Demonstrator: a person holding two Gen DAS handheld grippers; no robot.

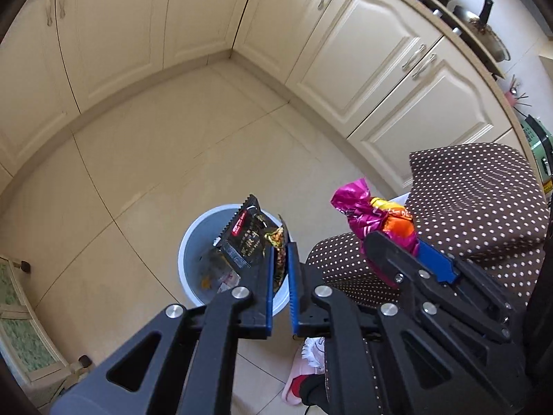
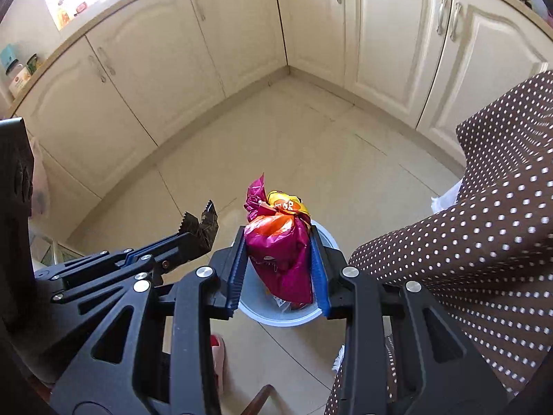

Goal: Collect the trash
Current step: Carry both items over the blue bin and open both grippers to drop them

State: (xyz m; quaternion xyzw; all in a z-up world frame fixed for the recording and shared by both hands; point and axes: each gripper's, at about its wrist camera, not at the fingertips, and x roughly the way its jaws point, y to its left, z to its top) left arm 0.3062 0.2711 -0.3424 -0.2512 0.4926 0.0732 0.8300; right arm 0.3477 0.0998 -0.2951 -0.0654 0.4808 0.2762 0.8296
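Two grippers over a kitchen waste bin, each holding a wrapper.

Cream cabinets (image 1: 376, 69); tiled floor (image 1: 155, 159); pale blue bin (image 1: 193, 252) at 6 o'clock; left gripper (image 1: 280, 252) pinched nearly closed on a black noodle packet (image 1: 243, 238) above the bin; right gripper (image 2: 278, 256) clamped, jaws part-way apart, on a crumpled magenta-and-orange snack bag (image 2: 276, 238) above the rim.

Black wrapper (image 1: 243, 238), magenta bag (image 2: 280, 249) above bin (image 1: 193, 242)
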